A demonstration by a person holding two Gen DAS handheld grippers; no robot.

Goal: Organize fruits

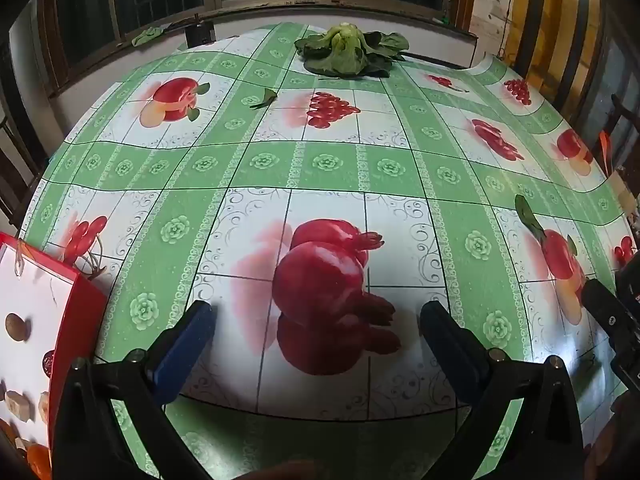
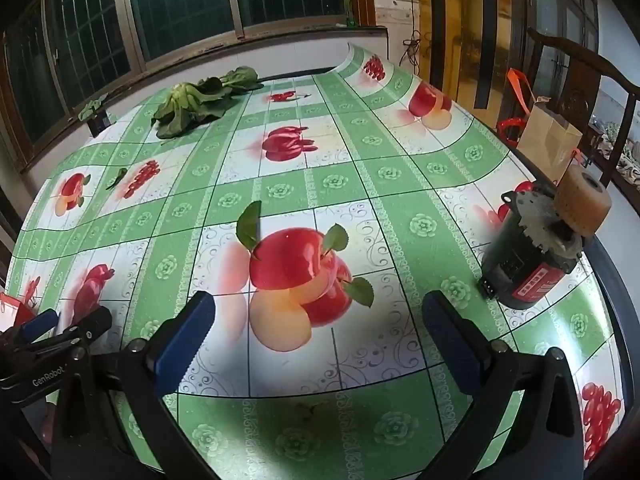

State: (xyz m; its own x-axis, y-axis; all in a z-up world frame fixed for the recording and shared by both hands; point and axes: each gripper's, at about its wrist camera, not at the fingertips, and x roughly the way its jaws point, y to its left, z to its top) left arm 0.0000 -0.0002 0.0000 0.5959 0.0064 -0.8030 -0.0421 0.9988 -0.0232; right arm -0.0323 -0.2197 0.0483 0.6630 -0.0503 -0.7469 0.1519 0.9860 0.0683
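Fruits are hard to make out — only a red-rimmed box (image 1: 80, 300) at the far left table edge, holding small brownish and orange pieces, possibly fruit. Next, the left claw (image 1: 316, 324) hovers with its blue pads spread wide, nothing between them. Leafy greens (image 1: 352, 50) lie at the far side of the table (image 1: 320, 160). Rightward, the right claw (image 2: 316, 316) gapes empty too — a dark cylindrical device (image 2: 528, 264) lies beside it.
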